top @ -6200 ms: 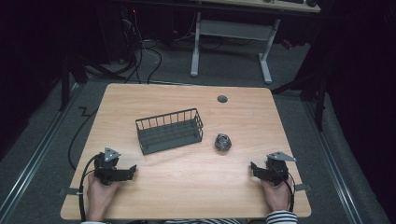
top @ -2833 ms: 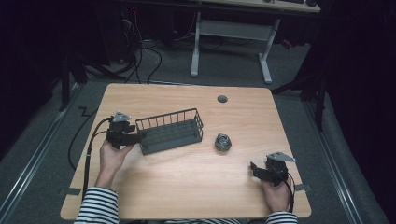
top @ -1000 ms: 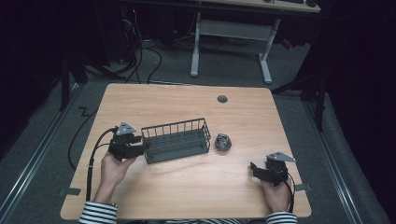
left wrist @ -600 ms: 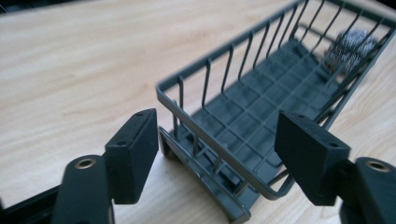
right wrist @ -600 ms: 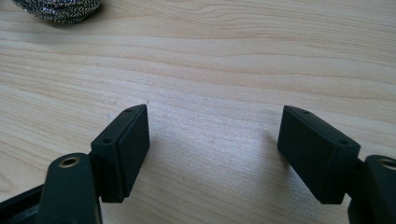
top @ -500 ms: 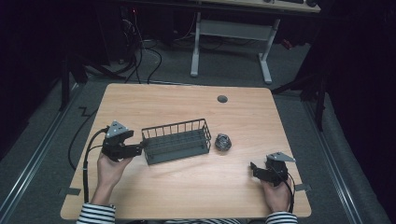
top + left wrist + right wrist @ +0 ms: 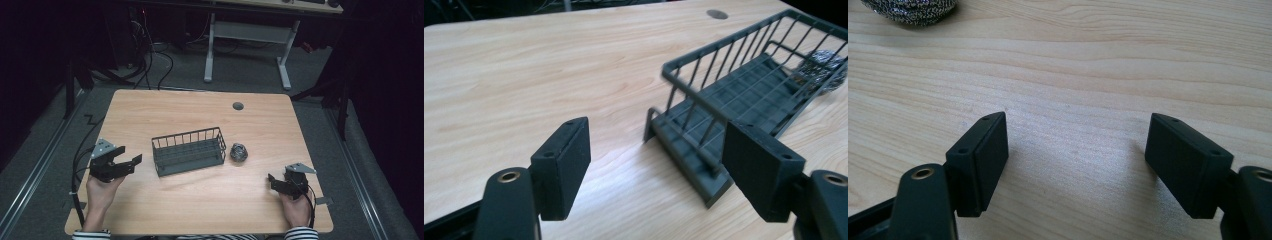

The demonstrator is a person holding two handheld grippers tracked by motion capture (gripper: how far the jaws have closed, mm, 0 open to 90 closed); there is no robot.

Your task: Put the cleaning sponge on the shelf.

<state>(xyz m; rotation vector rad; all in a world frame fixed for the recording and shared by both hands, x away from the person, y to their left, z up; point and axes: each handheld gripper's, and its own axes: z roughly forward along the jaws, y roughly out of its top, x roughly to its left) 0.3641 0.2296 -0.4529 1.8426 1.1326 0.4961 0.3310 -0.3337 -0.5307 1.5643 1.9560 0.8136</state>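
Left gripper (image 7: 131, 162) had let go of basket (image 7: 188, 151), backed off to its left, jaws wide, empty. Basket, earlier farther back and angled, now sat mid-table, nearer front edge, scrubber (image 7: 239, 151) just beside its right end. Right gripper (image 7: 274, 181) unmoved at front right, jaws wide over bare table (image 7: 210, 200), holding nothing. Judgement: basket repositioning looked finished; scrubber likely next, into basket.

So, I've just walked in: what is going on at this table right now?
A person sits at a wooden table with a gripper in each hand. The left gripper, jaws open, sits just off the end of a dark wire basket and grips nothing. The right gripper, also open, rests near the table's front right edge. A steel wool scrubber lies beside the basket, outside it. The basket looks empty.
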